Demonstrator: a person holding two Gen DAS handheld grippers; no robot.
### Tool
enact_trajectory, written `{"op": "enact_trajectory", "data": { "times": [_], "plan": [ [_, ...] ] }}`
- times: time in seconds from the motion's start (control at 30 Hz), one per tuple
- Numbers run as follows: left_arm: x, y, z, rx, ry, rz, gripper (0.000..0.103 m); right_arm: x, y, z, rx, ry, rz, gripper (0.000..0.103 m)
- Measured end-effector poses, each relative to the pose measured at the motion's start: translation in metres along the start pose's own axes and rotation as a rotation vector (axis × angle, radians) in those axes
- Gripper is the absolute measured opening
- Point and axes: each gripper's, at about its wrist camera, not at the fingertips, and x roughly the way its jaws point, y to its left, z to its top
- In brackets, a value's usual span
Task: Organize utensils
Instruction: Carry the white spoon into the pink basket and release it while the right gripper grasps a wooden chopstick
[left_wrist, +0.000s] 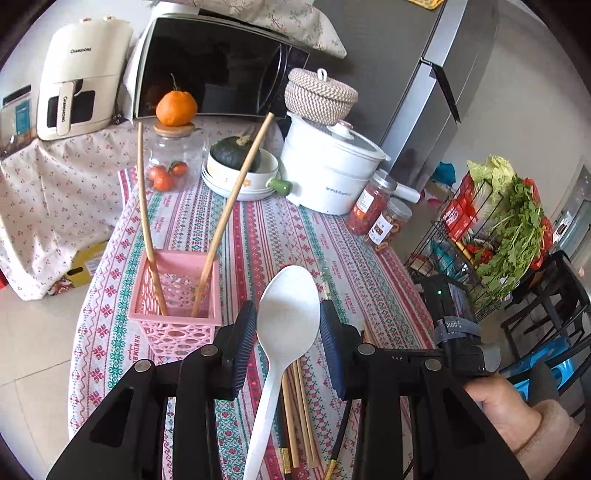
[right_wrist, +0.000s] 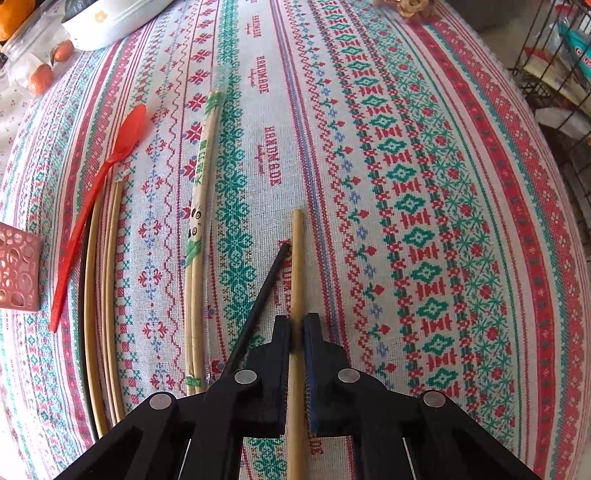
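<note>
Ahead and left of the left claw (left_wrist: 288, 332) stands the pink basket (left_wrist: 175, 295) holding two chopsticks upright, the likely home for the white spoon (left_wrist: 286, 317) clamped between its pads. Beneath the right claw (right_wrist: 297, 328), clenched on a bamboo chopstick (right_wrist: 296, 258), the worktop (right_wrist: 424, 147) wears a patterned cloth; a red spoon (right_wrist: 110, 166) and more chopsticks lie to its left.

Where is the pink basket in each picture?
Left wrist view: the pink basket stands left of centre, just beyond the left gripper, with two chopsticks in it.
Right wrist view: only its corner shows at the left edge.
Shared landmark: the patterned tablecloth.
</note>
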Motion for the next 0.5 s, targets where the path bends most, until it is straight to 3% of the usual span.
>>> {"op": "enact_trajectory", "data": {
  "times": [0.33, 0.5],
  "plan": [
    [-0.034, 0.054, 0.053, -0.152, -0.365, 0.017, 0.037, -0.073, -0.003, -0.002, 0.011, -0.195, 0.146, 0.005],
    [-0.019, 0.077, 0.071, -0.221, -0.459, 0.066, 0.037, -0.093, 0.011, -0.005, -0.006, -0.244, 0.187, 0.005]
  ]
}}
